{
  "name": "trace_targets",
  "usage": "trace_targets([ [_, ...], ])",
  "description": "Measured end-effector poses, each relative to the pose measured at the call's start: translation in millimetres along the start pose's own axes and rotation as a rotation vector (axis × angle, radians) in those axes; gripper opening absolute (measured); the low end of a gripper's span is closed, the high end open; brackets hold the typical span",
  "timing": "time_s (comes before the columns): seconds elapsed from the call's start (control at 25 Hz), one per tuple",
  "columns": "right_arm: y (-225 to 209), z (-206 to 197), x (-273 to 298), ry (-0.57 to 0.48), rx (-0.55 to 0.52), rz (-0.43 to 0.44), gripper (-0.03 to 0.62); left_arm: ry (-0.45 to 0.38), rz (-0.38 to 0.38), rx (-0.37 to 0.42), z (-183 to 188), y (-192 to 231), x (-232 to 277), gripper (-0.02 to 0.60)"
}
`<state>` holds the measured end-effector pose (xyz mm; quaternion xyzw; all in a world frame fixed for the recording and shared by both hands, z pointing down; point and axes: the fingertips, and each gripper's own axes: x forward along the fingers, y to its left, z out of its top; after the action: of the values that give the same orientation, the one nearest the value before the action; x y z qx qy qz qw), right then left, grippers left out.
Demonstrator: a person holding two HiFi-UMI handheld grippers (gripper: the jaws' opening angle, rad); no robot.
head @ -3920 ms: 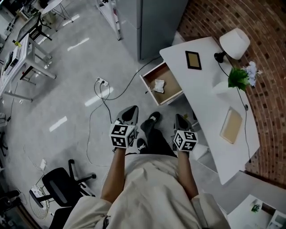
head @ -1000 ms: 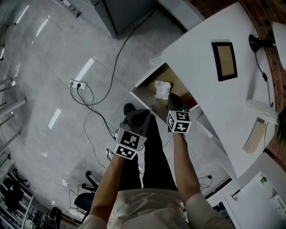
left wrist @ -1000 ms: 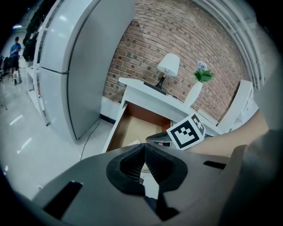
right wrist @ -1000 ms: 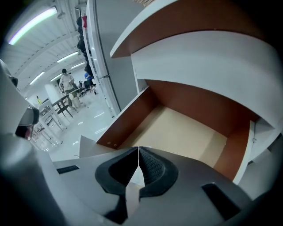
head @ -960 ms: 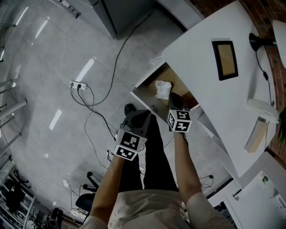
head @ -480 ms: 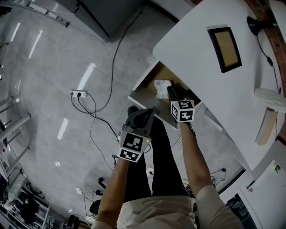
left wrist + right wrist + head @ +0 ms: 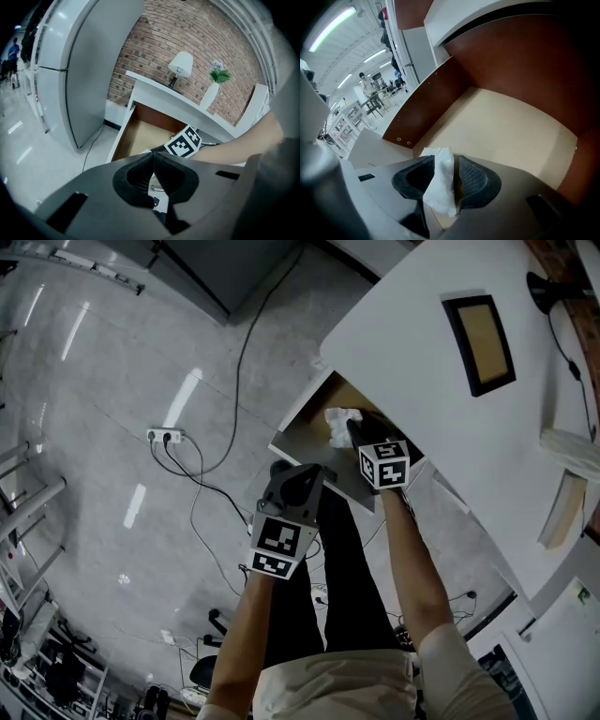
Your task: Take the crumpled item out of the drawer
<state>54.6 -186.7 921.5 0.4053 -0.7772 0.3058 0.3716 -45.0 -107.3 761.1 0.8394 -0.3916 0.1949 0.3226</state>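
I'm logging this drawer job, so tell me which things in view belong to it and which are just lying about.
Part of the job:
- crumpled paper
- open drawer
- right gripper; its jaws have just been opening, with the paper between them

Just lying about:
- picture frame
- lamp
- plant
- power strip
- left gripper, shut and idle

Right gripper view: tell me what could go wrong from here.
1. The right gripper has just been opening its jaws. The crumpled paper stands between them, nearer one pad, so closing might pinch only a thin edge and drop it.
2. The gripper sits low inside the drawer, so a careless lift might knock its wall or the desk top.
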Motion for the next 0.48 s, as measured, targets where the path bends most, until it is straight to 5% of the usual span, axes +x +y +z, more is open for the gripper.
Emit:
trace_targets([
  [0.2,1,-4,4,0.042,0.017,0.001,0.104,-0.01,0.016,-0.022,0,7,1,0.015],
  [0.48,10,0,-1,0.042,-0.013,0.009,0.06,-0.01,0.024,-0.029,-4,9,-2,0.015],
])
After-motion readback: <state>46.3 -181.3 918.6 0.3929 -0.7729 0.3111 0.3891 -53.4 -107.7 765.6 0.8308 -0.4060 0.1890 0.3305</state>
